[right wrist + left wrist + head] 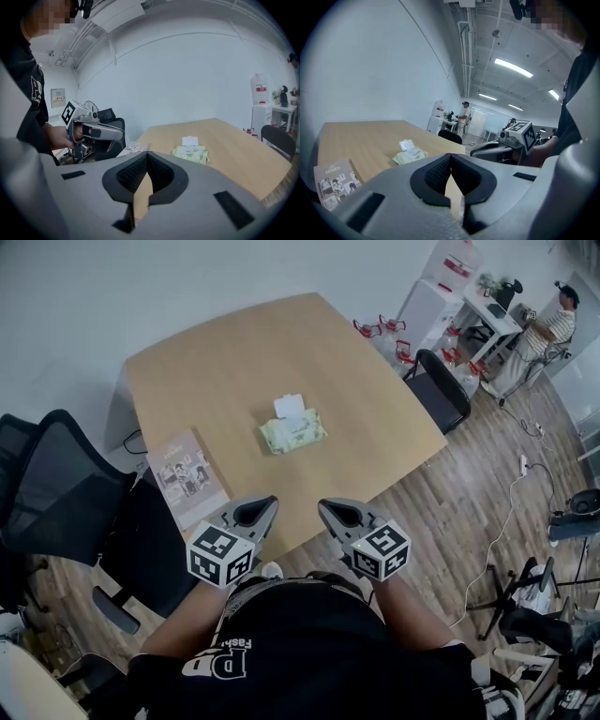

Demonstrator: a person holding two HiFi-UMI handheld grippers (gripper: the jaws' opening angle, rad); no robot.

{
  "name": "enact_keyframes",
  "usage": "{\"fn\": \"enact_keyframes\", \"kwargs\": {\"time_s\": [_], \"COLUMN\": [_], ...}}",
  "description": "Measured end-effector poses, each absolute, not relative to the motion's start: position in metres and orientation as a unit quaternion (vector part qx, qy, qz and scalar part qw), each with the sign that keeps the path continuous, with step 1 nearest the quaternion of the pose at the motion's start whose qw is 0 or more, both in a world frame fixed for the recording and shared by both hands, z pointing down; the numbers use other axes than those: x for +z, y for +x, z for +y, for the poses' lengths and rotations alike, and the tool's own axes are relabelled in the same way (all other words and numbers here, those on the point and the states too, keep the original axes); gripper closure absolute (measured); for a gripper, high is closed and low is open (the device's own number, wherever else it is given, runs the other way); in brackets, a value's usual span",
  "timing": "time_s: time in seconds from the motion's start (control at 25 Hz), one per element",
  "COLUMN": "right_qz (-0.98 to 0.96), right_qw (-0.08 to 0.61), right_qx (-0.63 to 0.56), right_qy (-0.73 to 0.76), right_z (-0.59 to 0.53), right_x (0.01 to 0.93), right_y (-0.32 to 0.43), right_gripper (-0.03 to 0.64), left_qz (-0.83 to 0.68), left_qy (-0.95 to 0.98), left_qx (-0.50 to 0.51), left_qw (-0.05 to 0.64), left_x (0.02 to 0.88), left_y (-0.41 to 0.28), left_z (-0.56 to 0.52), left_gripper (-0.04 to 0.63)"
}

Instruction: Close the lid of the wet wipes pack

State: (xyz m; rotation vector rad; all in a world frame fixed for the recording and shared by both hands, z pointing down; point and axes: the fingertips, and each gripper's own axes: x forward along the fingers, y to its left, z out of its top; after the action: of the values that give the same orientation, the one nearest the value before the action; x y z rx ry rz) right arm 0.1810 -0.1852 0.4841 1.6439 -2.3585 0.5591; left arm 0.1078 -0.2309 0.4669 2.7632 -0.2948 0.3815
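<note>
A pale green wet wipes pack (pixel 293 432) lies near the middle of the wooden table (pixel 225 371), its white lid (pixel 290 406) flipped open toward the far side. The pack also shows in the left gripper view (pixel 410 155) and the right gripper view (pixel 191 153). My left gripper (pixel 266 505) and right gripper (pixel 324 507) hover side by side over the table's near edge, well short of the pack. Both are shut with nothing between their jaws. The left gripper (pixel 119 135) shows in the right gripper view, and the right gripper (pixel 474 151) in the left one.
A booklet (pixel 186 476) lies on the table's near left part. Black office chairs stand at the left (pixel 56 493) and at the table's right side (pixel 441 388). A person (pixel 544 334) stands by a desk far right. Cables and stands crowd the floor at right.
</note>
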Motion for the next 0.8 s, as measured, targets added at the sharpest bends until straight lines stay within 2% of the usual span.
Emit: {"fn": "enact_keyframes", "kwargs": {"time_s": [0.56,0.8], "right_qz": [-0.813,-0.826], "right_qw": [0.156,0.196], "right_qx": [0.178,0.160], "right_qy": [0.531,0.504], "right_z": [-0.255,-0.306], "right_x": [0.501,0.511], "right_y": [0.207,0.235], "right_gripper": [0.612,0.612], "left_qz": [-0.154,-0.197], "left_qy": [0.963,0.947], "left_qx": [0.130,0.136], "left_qw": [0.181,0.214], "left_x": [0.471,0.484], "left_y": [0.110,0.117], "left_z": [-0.279,-0.299], "left_gripper": [0.577,0.577]}}
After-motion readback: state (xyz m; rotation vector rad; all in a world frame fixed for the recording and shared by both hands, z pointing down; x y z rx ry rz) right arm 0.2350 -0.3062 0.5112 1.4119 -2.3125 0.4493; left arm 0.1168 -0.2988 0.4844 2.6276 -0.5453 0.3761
